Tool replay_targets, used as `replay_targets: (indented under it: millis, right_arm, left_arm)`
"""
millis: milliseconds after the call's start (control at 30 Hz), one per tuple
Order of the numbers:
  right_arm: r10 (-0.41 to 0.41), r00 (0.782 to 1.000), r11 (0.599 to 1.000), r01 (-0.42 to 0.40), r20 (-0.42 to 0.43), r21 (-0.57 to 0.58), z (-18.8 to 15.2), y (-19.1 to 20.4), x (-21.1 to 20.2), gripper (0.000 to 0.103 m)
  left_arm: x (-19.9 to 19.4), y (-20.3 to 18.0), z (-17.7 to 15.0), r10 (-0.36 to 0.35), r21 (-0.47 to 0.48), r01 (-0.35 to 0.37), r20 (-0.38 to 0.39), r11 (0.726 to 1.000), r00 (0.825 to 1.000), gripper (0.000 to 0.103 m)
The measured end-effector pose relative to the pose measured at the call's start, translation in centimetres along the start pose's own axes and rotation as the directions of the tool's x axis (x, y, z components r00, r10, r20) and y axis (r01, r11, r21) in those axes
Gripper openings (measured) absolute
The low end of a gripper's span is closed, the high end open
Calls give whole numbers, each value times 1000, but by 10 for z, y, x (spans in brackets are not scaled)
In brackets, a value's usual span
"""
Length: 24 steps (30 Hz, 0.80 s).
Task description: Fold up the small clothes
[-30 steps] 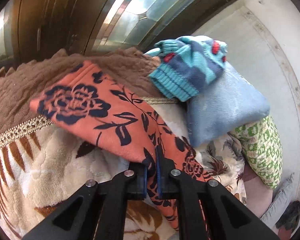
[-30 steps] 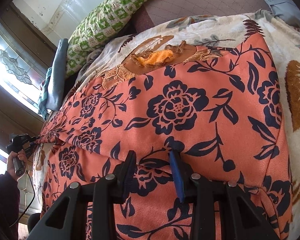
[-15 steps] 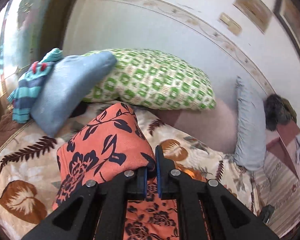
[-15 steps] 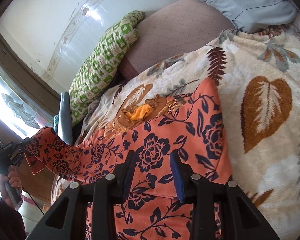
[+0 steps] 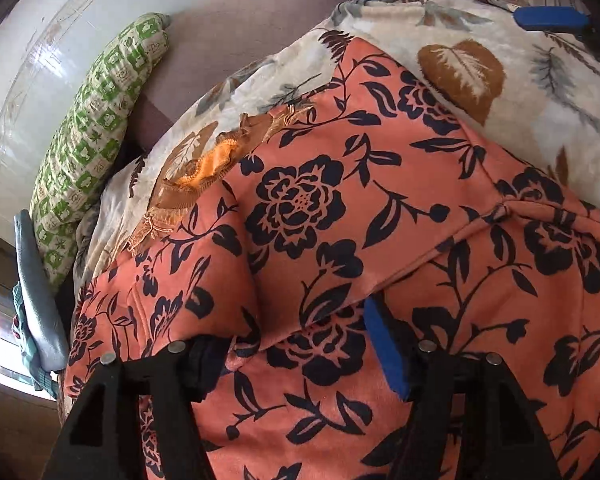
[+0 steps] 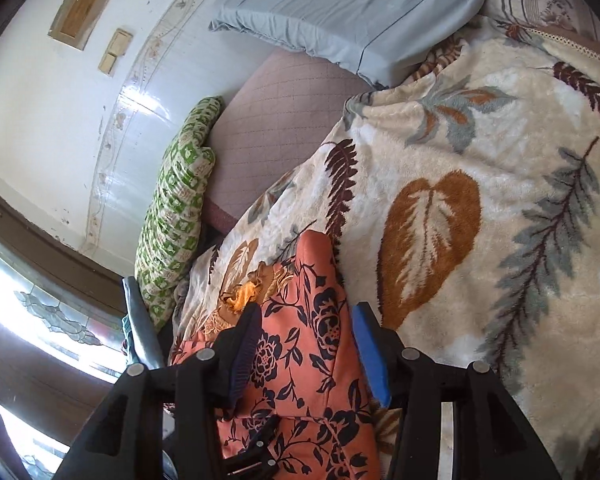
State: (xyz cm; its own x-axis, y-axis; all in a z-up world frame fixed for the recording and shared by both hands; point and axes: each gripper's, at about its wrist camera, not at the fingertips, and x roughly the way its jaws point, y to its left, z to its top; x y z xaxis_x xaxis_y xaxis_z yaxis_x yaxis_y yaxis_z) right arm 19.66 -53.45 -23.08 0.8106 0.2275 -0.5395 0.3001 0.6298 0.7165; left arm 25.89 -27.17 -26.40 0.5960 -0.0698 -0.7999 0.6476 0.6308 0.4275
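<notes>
Both the left tool point(image 5: 300, 344) and right tool point(image 6: 304, 344) hang spread over the unlabelled orange floral garment point(image 5: 380, 208).

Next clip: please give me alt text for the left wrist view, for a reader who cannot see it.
The left tongs hang open over an orange cloth garment with a dark navy flower print, which lies partly folded on a cream fleece blanket with leaf patterns. A green-and-white patterned pillow leans against the white wall behind.
</notes>
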Motion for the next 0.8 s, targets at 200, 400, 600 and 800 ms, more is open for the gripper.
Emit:
replay_targets:
  millis: [200,400,600,800]
  right_arm:
    - [-15,1000,996,13,-19,-92,-10,23,13,52]
    - [-6,995,959,-22,-100,-281,-37,66,37,52]
    - [-1,979,877,-96,-202,-471,-76,113,64,52]
    - [-96,960,711,-120,-265,-693,-142,155,90,52]
  left_arm:
    - [-65,51,-8,-109,-33,115,153,993,982,71]
    - [-98,154,-22,-135,-205,190,257,960,957,76]
    - [-62,244,-60,22,-451,58,169,890,985,81]
    - [12,262,-101,-14,-627,46,56,778,998,81]
